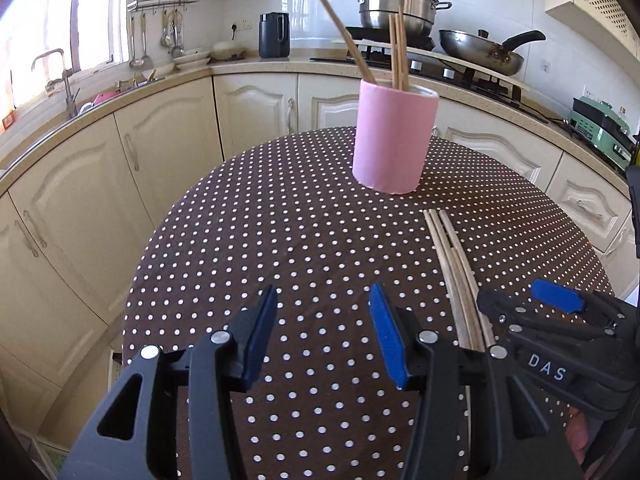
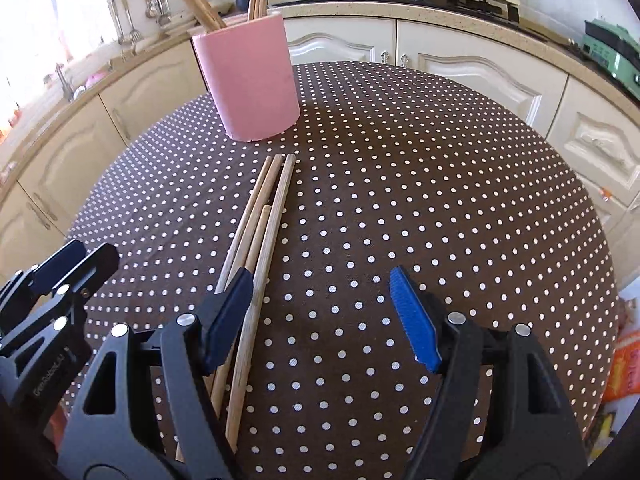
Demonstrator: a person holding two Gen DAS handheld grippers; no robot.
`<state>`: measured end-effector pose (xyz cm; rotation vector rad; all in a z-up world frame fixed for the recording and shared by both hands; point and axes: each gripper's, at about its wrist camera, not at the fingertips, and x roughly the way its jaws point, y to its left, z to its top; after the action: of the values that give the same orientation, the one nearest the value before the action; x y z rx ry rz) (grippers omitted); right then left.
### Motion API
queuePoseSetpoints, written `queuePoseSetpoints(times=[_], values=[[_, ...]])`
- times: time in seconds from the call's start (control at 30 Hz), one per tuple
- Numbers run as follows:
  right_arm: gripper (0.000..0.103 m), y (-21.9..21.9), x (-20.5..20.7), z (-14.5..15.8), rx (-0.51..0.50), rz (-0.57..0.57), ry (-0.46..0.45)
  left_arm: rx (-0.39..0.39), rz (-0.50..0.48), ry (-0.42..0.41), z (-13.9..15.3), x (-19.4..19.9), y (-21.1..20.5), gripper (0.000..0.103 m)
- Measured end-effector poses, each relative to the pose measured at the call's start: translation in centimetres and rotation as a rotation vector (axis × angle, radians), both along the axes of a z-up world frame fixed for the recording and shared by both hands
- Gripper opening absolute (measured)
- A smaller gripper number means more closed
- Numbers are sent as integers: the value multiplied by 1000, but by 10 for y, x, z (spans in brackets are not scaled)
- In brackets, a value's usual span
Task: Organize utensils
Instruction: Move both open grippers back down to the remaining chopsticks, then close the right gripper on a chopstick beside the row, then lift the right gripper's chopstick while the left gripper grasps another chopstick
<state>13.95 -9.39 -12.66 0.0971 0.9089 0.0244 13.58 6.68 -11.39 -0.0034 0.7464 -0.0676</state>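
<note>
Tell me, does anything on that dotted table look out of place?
Yes: several loose chopsticks lie flat on the tablecloth in front of the pink holder, while the others stand inside it. Nothing looks spilled or broken.

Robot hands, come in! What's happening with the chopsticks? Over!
Left tool and right tool open, empty. Loose chopsticks lie on dotted tablecloth near pink holder. Nothing blocking.

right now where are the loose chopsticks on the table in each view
Left wrist: the loose chopsticks lie lower right, running under the right gripper.
Right wrist: the chopsticks lie centre-left, passing beside that gripper's left finger.
Shared landmark: the pink cup just beyond their far ends.
</note>
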Motion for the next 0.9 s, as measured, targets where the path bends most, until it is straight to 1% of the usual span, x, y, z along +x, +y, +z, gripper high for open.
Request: queuePoseSetpoints(times=[0.17,0.23,0.3,0.33,0.37,0.4,0.43,0.47,0.5,0.57,0.63,0.67,0.7,0.73,0.8,0.83,0.9], values=[[69,10,10,-2,-31,-14,7,-25,3,19,-4,4,9,48],[61,14,13,-1,-27,-12,1,-38,-1,27,-6,6,9,48],[45,18,19,-1,-25,-7,-2,-50,-11,35,-6,8,10,48],[42,19,22,0,-26,-1,-2,-56,-19,36,-7,8,9,48],[36,21,26,0,-29,10,1,-59,-23,36,-6,9,9,48],[29,25,30,0,-55,8,5,-62,-26,34,-5,10,9,48],[26,26,33,-1,-82,2,3,-66,-29,31,-5,11,9,48],[24,26,34,1,-84,2,1,-70,-35,31,-4,12,9,48],[24,26,37,1,-73,5,2,-73,-41,35,-4,14,8,48],[24,25,46,0,-84,23,15,-85,-59,43,-3,17,6,48],[24,23,57,1,-77,19,26,-86,-70,45,-2,21,3,48],[18,23,61,0,-76,19,22,-81,-76,47,-1,24,1,48],[8,23,65,-1,-83,22,11,-74,-81,50,-1,26,-2,48],[8,21,67,-1,-77,22,4,-65,-89,54,0,29,-4,48],[6,14,71,-1,-33,20,1,-62,-110,57,2,34,-10,48],[6,7,70,-1,14,13,0,-65,-122,63,3,36,-12,48],[6,-1,67,-1,39,-9,-9,-77,-154,84,4,42,-19,48]])
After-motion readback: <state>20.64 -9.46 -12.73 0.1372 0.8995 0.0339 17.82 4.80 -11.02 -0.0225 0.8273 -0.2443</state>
